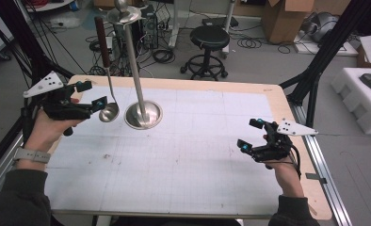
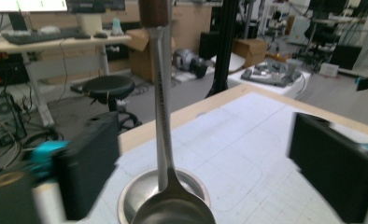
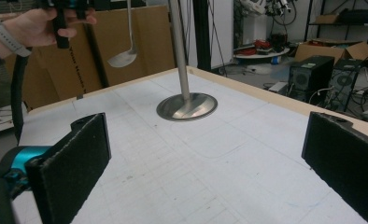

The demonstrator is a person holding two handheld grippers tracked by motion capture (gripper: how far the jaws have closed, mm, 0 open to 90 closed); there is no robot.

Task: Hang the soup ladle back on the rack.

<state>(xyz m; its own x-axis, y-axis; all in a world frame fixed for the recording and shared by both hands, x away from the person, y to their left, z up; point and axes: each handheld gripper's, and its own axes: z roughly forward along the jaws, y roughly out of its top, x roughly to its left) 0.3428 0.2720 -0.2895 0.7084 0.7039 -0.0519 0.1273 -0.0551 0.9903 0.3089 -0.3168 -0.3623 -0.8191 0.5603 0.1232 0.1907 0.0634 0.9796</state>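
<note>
ladle (image 1: 109, 111) hangs from a metal stand (image 1: 143, 114) at the counter's (image 1: 183, 155) far left; polished steel bowl, thin stiff stem, dark wooden grip. judged light, rigid, slippery on the metal; the wooden grip offers the best hold. left tool (image 1: 90, 98) open, jaws either side of the stem, not touching. right tool (image 1: 250, 135) wide open, empty

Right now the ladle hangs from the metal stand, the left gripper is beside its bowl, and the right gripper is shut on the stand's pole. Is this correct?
Not fully. The right gripper is open and holds nothing; the right gripper view shows its jaws spread wide, well short of the stand. The ladle does hang there, with the left gripper beside its bowl.
</note>
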